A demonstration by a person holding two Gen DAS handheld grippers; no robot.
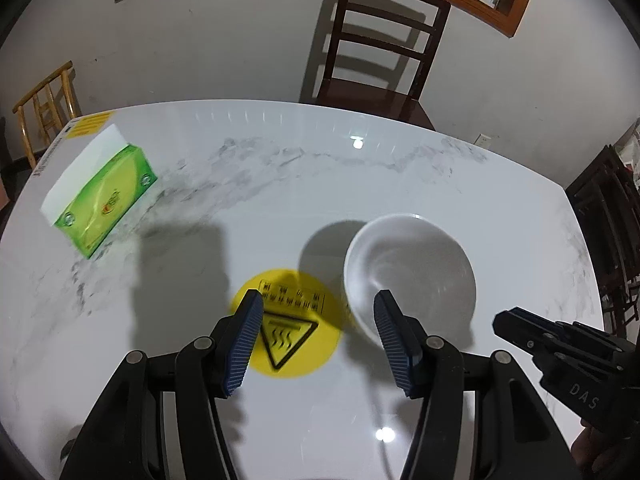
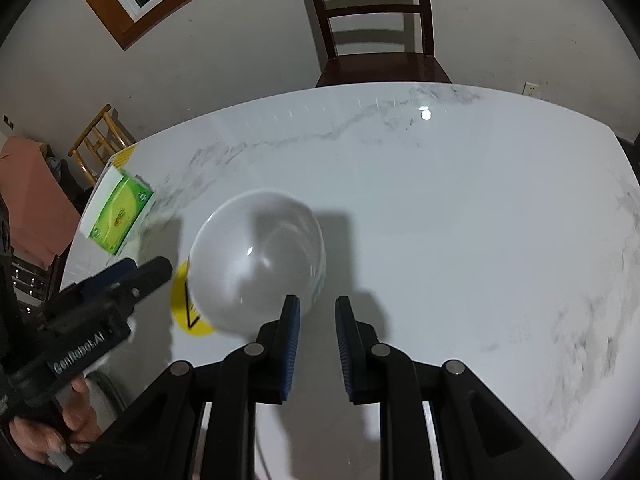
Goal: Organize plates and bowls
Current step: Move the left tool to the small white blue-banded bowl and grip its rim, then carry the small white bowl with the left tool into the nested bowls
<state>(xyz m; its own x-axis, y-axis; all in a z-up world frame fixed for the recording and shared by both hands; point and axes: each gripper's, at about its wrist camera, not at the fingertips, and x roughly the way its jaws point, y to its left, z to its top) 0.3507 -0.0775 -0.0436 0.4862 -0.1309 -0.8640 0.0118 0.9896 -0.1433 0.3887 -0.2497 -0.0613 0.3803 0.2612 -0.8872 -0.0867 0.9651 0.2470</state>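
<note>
White marble-patterned worktop (image 1: pixel 360 184) seen from both wrist cameras. A single white bowl (image 1: pixel 410 274) stands upright and empty on the worktop, at centre right of the left wrist view and centre left of the right wrist view, its rim overlapping the edge of a round yellow warning sticker (image 1: pixel 286 322) stuck flat to the surface.

Left gripper (image 1: pixel 318 334): low in the left wrist frame, its blue ribbed fingers (image 1: pixel 244 344) stand apart with nothing between them; the sticker shows through the gap, and the right-hand finger appears in front of the bowl's near rim, contact not discernible. The same tool enters the right wrist view from the lower left, held by a hand (image 2: pixel 60 432).

Right gripper (image 2: pixel 318 344): low in the right wrist frame, fingers drawn close with only a narrow gap and no object in it; the left-hand finger overlaps the bowl's lower right edge in the picture. Its black body enters the left wrist view from the lower right.

A green tissue box (image 1: pixel 100 196) lies at the left of the worktop, well apart from the bowl. A dark wooden chair (image 1: pixel 376 48) stands beyond the far edge, top centre; a bamboo chair (image 1: pixel 44 108) is at upper left. Both frames are slightly blurred.
</note>
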